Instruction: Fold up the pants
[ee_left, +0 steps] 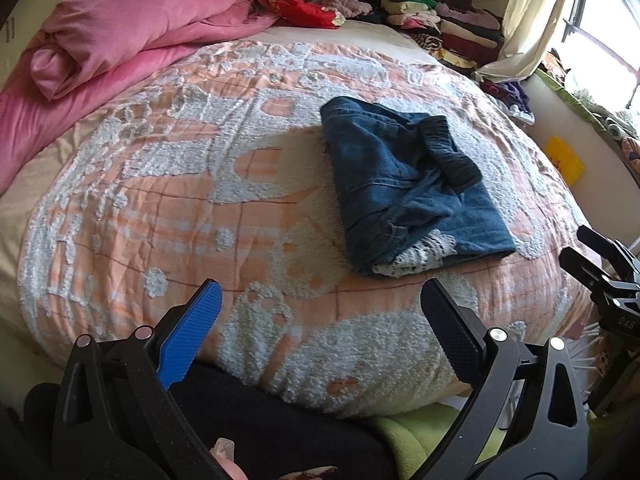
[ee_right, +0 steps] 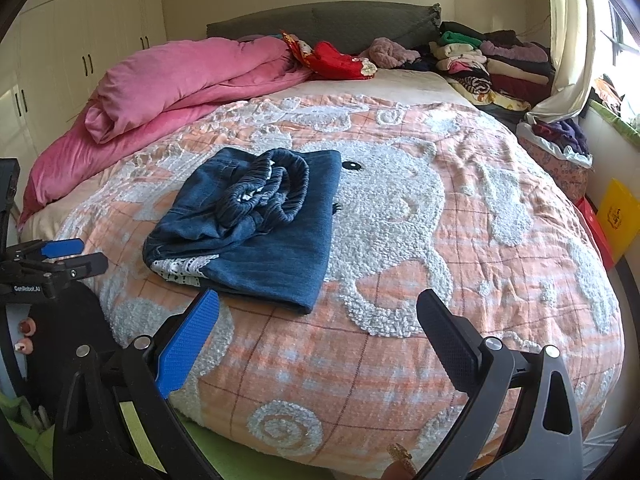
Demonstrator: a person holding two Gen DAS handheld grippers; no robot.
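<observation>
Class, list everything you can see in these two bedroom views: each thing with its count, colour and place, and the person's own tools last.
Pants: one, dark blue denim, folded, mid-bed.
Blanket: one, orange plaid with fluffy white animal shapes, covering the bed.
Quilt: one, pink, bundled along the bed's far left side.
Red cloth: one, red patterned, by the headboard.
Clothes stacks: several, mixed colours, far right corner.
Headboard: one, grey-green, against the wall.
Wardrobe: one, cream, left wall.
Curtain: one, cream, by the window.
Left tongs: one, black and blue, open, near edge.
Right tongs: one, black and blue, open, near edge.
</observation>
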